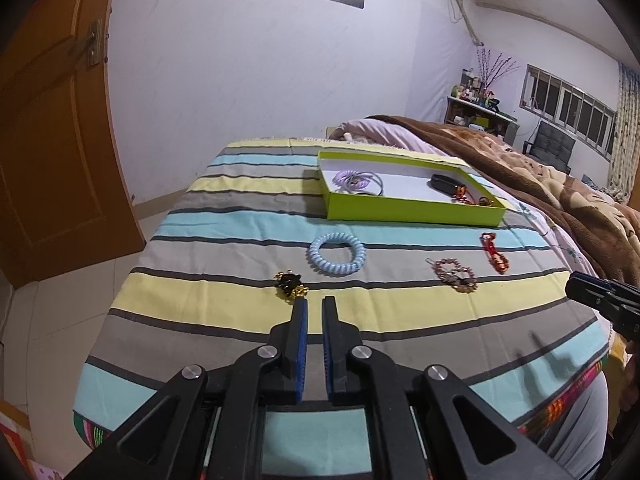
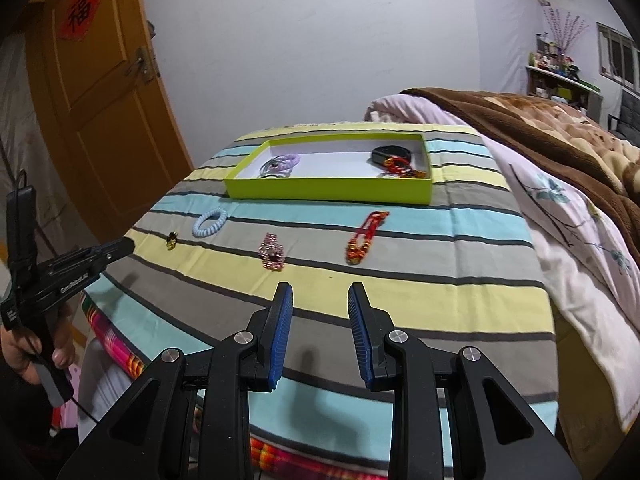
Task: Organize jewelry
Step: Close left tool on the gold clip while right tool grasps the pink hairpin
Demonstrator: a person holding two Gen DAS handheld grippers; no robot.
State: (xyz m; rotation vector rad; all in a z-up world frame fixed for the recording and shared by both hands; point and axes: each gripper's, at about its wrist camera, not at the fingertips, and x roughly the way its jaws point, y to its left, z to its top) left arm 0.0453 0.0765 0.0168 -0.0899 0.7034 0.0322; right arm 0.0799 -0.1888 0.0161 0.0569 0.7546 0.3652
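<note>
Left wrist view: striped cloth (image 1: 240, 292), white wall (image 1: 240, 80) — both claws parted, empty.

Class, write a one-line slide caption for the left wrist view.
Open left gripper nears a black-and-gold ornament on the striped cloth; green box beyond.

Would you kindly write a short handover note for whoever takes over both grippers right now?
Left gripper: jaws slightly apart, holding nothing, pointing at the black-and-gold piece.
Right gripper: jaws open, holding nothing.
Done: hair ties, a black band and a red piece already lie in the green box.
Left on the striped cloth: black-and-gold piece, blue coil tie, pink beaded piece, red-and-gold piece. All four go into the box.
</note>
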